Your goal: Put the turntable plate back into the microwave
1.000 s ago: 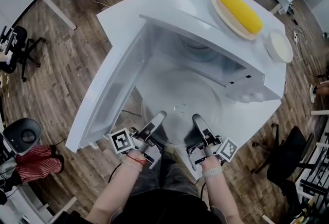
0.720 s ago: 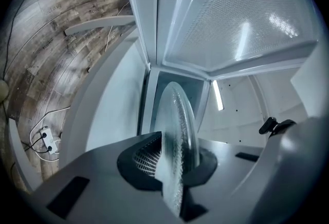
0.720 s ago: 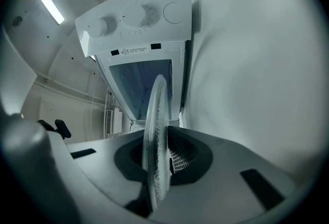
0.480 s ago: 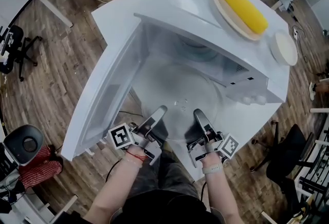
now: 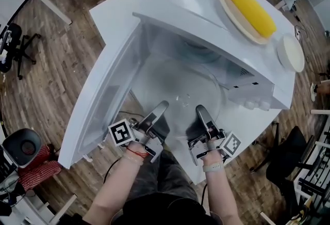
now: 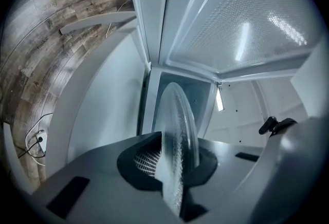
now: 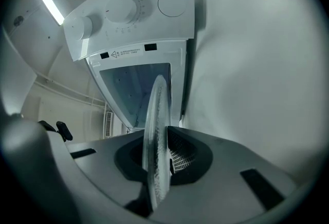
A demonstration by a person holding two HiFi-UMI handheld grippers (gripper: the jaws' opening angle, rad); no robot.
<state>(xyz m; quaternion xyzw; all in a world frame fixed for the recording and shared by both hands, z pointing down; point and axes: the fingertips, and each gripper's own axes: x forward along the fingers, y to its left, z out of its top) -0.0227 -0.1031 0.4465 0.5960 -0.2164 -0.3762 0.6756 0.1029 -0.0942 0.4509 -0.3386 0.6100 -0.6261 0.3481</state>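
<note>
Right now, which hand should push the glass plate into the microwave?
Probably neither alone. The left gripper and right gripper are both shut on the turntable plate's near rim, one each side, facing the open microwave. If one leads, right: the open door stands close on the left.

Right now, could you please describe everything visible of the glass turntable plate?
The plate is a clear round glass disc with a finely textured rim. It lies roughly level, its far part inside the open microwave. The left gripper and right gripper are each shut on its near rim, side by side. Whether it touches the microwave floor cannot be told.
</note>
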